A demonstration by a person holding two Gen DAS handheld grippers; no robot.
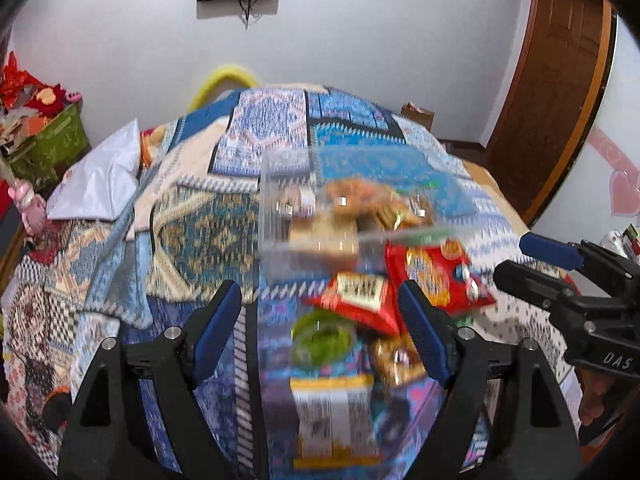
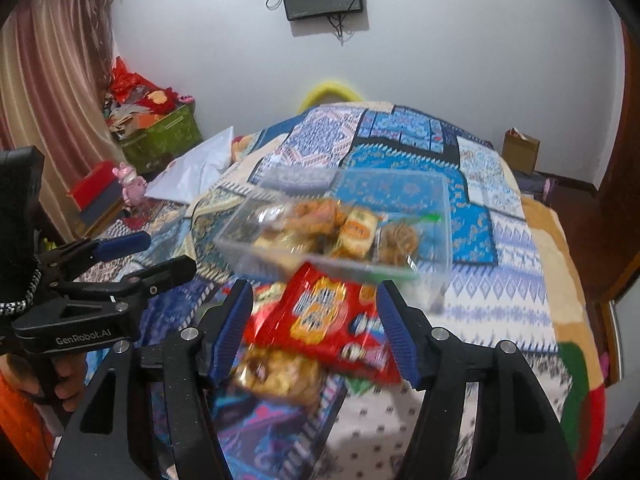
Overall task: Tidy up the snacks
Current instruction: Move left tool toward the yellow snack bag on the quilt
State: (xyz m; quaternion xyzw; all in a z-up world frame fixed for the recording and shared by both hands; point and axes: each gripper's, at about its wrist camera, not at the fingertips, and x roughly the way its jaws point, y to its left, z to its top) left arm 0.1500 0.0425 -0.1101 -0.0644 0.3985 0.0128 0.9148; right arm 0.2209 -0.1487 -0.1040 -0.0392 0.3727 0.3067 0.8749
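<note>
A clear plastic box (image 1: 280,216) (image 2: 424,200) holding several small snacks sits on a patterned bedspread. In front of it lie loose packets: a large red packet (image 1: 436,272) (image 2: 324,320), a smaller red packet (image 1: 358,296), a green round snack (image 1: 322,340), a golden-brown packet (image 1: 396,360) (image 2: 280,372) and a yellow-and-white packet (image 1: 332,420). My left gripper (image 1: 320,332) is open above the loose packets, holding nothing. My right gripper (image 2: 314,332) is open over the large red packet, not closed on it. Each gripper shows in the other's view, the right (image 1: 532,260) and the left (image 2: 156,252).
The bedspread (image 1: 192,240) (image 2: 512,304) covers a bed. A white pillow (image 1: 100,176) (image 2: 192,168) lies at the left. A green box of clutter (image 1: 52,140) (image 2: 164,136) stands by the wall. A cardboard box (image 2: 520,148) and a wooden door (image 1: 552,92) are at the right.
</note>
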